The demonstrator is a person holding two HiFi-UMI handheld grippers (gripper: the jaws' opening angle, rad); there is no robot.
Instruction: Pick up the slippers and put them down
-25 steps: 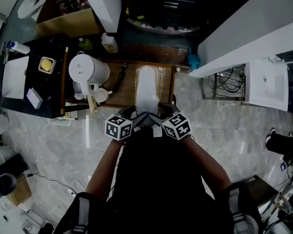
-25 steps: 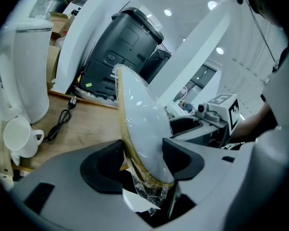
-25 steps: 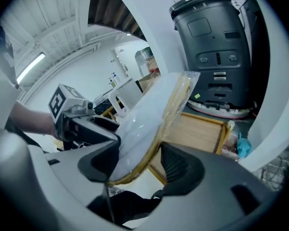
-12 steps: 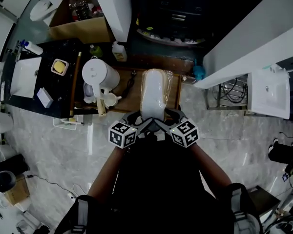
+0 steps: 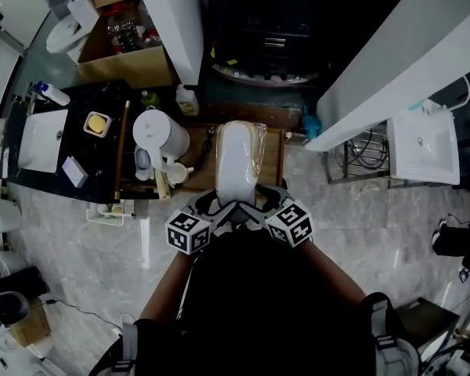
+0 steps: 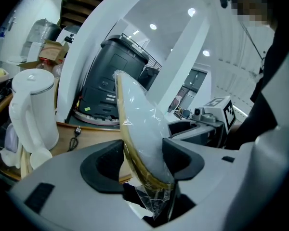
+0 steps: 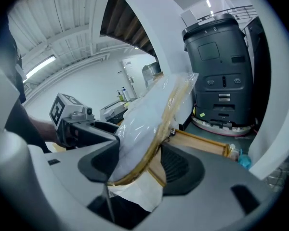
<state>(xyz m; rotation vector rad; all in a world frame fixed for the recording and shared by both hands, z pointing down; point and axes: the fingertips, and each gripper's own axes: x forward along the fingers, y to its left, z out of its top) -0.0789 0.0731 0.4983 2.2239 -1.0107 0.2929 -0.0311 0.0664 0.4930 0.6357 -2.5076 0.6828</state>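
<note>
The left tool [image 6: 142, 163] and right tool [image 7: 137, 166] each clamp the near end of the clear-wrapped white slippers [image 5: 236, 159], above the wooden tray [image 5: 197, 175].

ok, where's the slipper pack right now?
Head view, centre: the bagged slippers are clamped at their near end between the left gripper and the right gripper, over the wooden tray, just right of the white kettle.

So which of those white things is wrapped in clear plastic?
The long slipper pack that the left gripper and right gripper clamp; the white jug beside it has no wrap.
</note>
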